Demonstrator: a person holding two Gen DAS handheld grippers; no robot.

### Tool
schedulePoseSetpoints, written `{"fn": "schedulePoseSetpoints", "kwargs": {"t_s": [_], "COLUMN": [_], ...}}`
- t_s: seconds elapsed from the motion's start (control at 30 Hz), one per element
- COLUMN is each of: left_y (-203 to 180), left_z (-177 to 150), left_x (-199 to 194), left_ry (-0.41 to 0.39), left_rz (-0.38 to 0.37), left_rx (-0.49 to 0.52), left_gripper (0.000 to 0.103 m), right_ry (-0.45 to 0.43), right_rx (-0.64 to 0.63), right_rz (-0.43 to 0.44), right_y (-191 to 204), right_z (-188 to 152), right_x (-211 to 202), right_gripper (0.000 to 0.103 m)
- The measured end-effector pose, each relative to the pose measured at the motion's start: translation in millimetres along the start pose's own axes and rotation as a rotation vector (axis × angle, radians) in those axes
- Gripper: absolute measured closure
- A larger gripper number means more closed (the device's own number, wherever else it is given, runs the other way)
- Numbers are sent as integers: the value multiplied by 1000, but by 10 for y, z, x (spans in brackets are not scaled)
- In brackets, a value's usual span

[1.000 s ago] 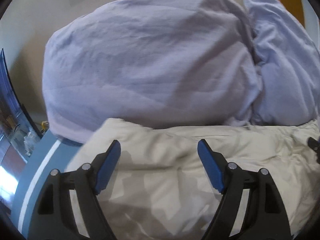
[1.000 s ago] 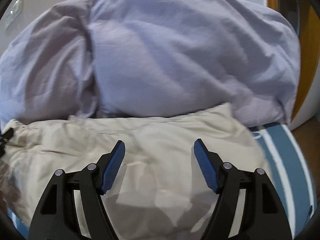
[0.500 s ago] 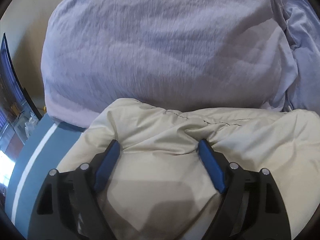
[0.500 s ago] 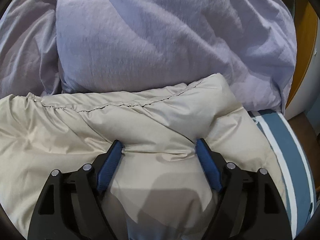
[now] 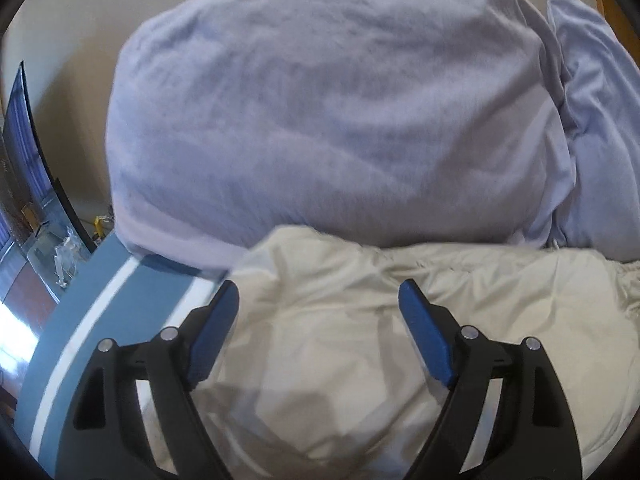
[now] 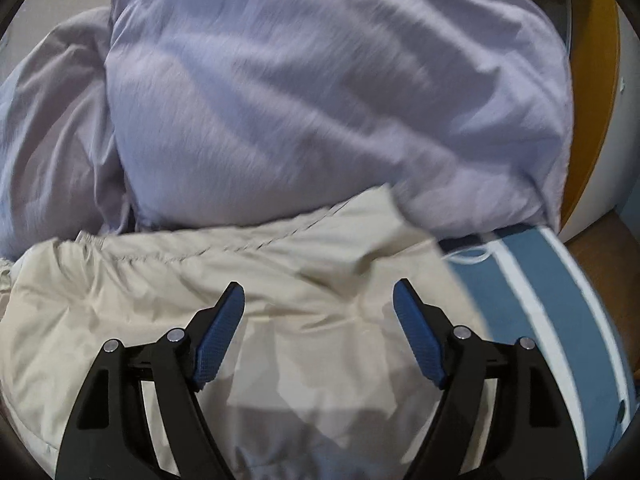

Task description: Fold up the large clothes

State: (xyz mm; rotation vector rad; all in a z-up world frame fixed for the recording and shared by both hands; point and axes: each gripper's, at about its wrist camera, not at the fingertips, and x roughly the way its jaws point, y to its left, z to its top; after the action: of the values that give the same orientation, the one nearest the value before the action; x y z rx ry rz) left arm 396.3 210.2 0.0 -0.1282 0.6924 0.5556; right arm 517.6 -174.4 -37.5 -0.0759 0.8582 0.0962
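Note:
A cream padded garment (image 5: 460, 312) lies folded on the bed, its far edge against the pillows; it also shows in the right wrist view (image 6: 200, 280). My left gripper (image 5: 318, 332) is open and empty, hovering over the garment's left end. My right gripper (image 6: 318, 330) is open and empty over the garment's right end. The blue pads (image 5: 214, 336) of both stand clear of the fabric.
Two lilac pillows (image 5: 328, 112) (image 6: 320, 92) stand right behind the garment. The blue bedsheet with white stripes (image 5: 80, 340) (image 6: 560, 300) shows at both sides. A dark screen (image 5: 28, 168) stands far left; a wooden frame (image 6: 588, 120) far right.
Both grippers were pressed down into the cream garment half a second ago. They have lifted and pulled back, and the garment lies released.

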Motion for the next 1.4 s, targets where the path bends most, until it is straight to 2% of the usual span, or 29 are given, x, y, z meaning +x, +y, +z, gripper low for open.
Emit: {"fn": "schedulePoseSetpoints", "kwargs": {"t_s": [0.13, 0.23, 0.37, 0.57, 0.73, 0.8, 0.83, 0.9, 1.0, 1.1, 1.23, 1.3, 1.4], "left_y": [77, 149, 275, 246, 302, 341, 327, 288, 178, -69, -435, -561, -807], "left_z": [26, -30, -123, -177, -199, -193, -184, -158, -108, -72, -117, -152, -208], "left_x": [85, 260, 441, 500, 548, 571, 539, 363, 55, -223, -517, -603, -720], "left_ry": [4, 51, 79, 71, 85, 87, 88, 69, 23, 8, -30, -43, -68], "left_rz": [48, 73, 60, 76, 57, 64, 69, 40, -33, -109, -164, -216, -245], "left_rx": [11, -10, -47, -41, -69, -63, -56, -47, -63, -58, -31, -28, 13], "left_gripper": [20, 20, 19, 16, 14, 15, 20, 23, 23, 19, 17, 17, 16], "right_ry": [20, 49, 59, 69, 89, 99, 98, 77, 55, 39, 20, 31, 45], "right_rx": [-1, 14, 12, 32, 36, 14, 8, 26, 91, 30, -52, -67, -82], "right_rz": [-47, -62, -71, -63, -69, -98, -100, -53, 118, 195, 235, 242, 228], "right_y": [-113, -166, -172, -166, -248, -199, -165, -113, 52, 413, 782, 868, 930], "right_z": [13, -60, -126, -156, -160, -141, -127, -107, -51, -49, -112, -151, -247], "right_x": [127, 261, 360, 394, 508, 490, 439, 295, 47, -139, -255, -239, -155], "right_gripper": [25, 26, 26, 25, 24, 24, 25, 26, 26, 26, 25, 25, 25]}}
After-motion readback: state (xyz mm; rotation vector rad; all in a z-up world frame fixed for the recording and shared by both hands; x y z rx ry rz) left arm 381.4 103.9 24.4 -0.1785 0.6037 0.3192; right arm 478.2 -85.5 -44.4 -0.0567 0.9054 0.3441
